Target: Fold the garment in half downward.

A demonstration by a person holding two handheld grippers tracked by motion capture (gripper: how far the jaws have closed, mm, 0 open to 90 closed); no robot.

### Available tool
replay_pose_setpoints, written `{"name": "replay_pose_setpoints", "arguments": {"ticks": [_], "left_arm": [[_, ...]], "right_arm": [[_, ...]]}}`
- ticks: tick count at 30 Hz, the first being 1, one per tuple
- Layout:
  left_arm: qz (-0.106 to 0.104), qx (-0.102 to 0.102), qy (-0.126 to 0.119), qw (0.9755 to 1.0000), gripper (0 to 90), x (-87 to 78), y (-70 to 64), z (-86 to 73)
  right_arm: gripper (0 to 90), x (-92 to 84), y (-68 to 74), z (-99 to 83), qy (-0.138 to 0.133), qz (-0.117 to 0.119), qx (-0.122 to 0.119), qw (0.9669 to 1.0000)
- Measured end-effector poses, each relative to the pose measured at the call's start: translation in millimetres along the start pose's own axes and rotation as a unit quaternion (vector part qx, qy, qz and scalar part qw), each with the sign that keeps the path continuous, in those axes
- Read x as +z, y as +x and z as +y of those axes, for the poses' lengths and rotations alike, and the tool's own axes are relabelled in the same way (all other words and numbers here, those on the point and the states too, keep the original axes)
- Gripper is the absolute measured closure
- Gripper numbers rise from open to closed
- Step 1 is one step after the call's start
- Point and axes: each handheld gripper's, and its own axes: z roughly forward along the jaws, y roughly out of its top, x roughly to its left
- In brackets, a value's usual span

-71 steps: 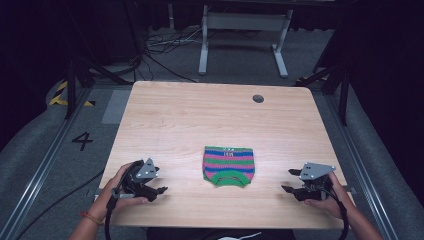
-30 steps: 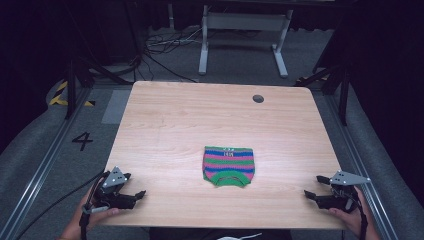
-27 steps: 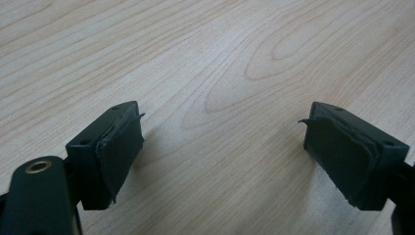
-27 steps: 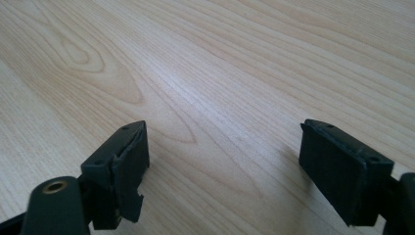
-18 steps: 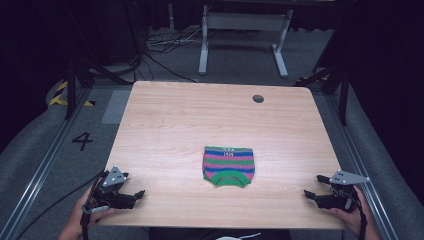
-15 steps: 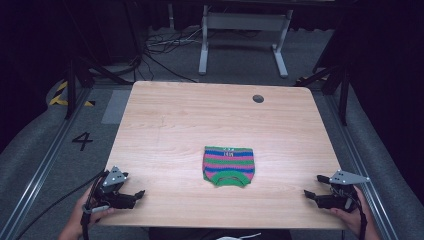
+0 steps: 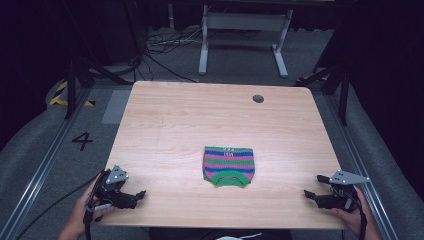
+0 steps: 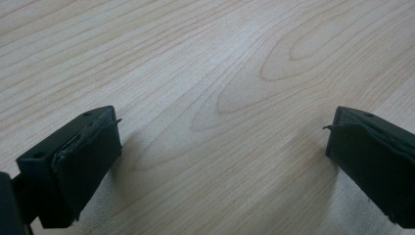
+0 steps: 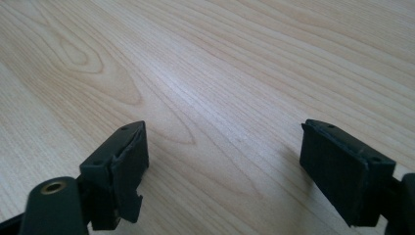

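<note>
A small knitted piece (image 7: pixel 228 165) with pink, green and blue stripes lies flat near the middle of the wooden table (image 7: pixel 200 120), toward the near edge. My left gripper (image 7: pixel 136 196) rests at the near left corner, well left of the piece. Its jaws have just been opening and stand wide, with bare wood between them (image 8: pixel 222 147). My right gripper (image 7: pixel 309 193) sits at the near right corner, pointing toward the piece, far from it. It is open too, with nothing between its pads (image 9: pixel 225 152).
A round cable hole (image 7: pixel 258 98) sits near the table's far right edge. Beyond the table stand a grey desk frame (image 7: pixel 242 30) and floor cables (image 7: pixel 160 47). A "4" mark (image 7: pixel 81 140) is on the floor to the left.
Since the earliest frame both grippers have drawn back from beside the striped piece to the table's near corners. Over the last second neither hand has moved.
</note>
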Motion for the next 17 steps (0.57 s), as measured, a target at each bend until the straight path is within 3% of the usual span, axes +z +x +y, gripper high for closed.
{"name": "replay_pose_setpoints", "arguments": {"ticks": [17], "left_arm": [[0.001,0.000,0.000,1.0000,0.0,0.1,0.0,0.1]], "right_arm": [[14.5,0.8,-0.7,0.4,0.004,-0.008,0.006,0.9999]]}}
